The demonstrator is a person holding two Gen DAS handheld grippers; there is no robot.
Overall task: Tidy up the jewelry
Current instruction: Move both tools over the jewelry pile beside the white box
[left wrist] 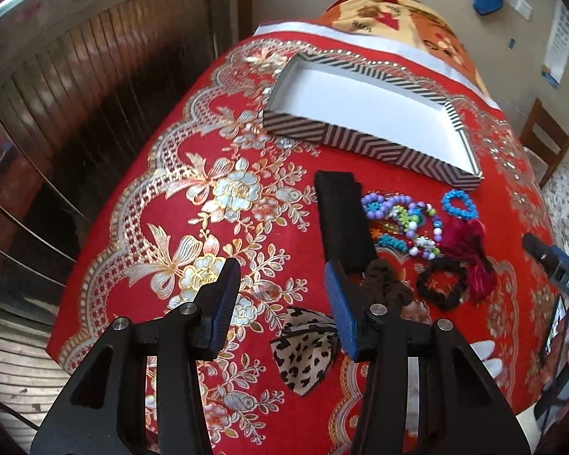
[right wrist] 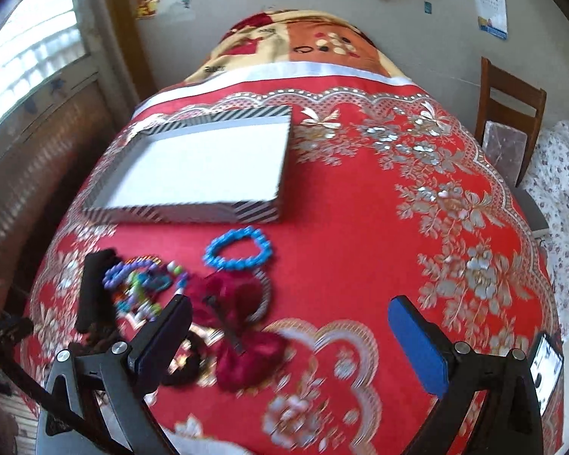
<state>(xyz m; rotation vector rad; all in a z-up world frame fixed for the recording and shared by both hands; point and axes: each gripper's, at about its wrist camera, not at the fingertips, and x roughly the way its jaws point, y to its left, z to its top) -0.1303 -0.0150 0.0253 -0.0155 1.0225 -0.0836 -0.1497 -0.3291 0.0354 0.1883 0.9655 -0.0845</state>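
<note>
Jewelry pile of coloured plastic bead bracelets [left wrist: 406, 223] is lying just ahead of the left gripper [left wrist: 280, 299]; both it and the right gripper [right wrist: 288, 326] are hanging apart, empty.

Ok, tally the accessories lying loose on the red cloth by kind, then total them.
Blue bead bracelet: 1
Tangle of mixed beads, separate pieces not countable: 1
Scrunchies, black and brown: 2
Bows, maroon and leopard: 2
Black band: 1
Total: 7
</note>
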